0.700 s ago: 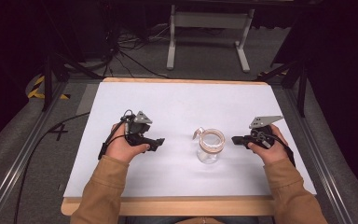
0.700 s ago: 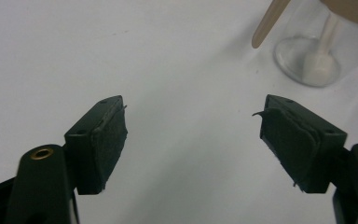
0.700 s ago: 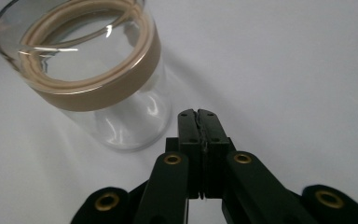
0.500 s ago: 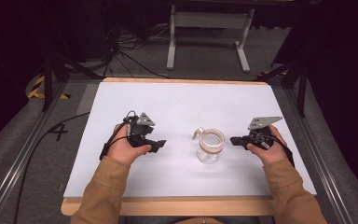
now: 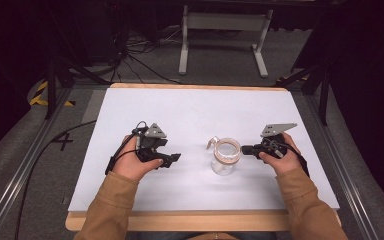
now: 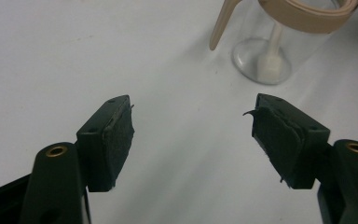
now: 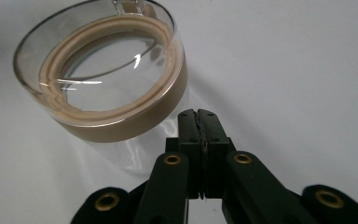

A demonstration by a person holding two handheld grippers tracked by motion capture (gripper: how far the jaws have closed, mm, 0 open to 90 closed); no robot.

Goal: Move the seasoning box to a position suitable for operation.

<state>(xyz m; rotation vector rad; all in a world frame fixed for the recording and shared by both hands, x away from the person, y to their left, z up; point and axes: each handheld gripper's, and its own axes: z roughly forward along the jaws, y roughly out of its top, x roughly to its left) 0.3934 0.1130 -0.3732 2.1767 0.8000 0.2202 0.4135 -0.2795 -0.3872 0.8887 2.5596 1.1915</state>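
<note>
Centrally, a white tabletop (image 5: pixel 190 115) with a wooden edge is set on grey carpet (image 5: pixel 40 150); a clear glass jar (image 5: pixel 224 156) is flanked by the left tool (image 5: pixel 172 158), spread apart, and the right tool (image 5: pixel 246 149), pressed together.

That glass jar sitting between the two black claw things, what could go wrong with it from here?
The glass jar stands upright on the white table, and the right gripper, jaws shut, sits close against its side; a nudge could tip or slide it. The left gripper is open and aimed at the jar, but its tan lid has a tab sticking out that a jaw might catch. Smooth clear glass may also slip between the pads.
</note>
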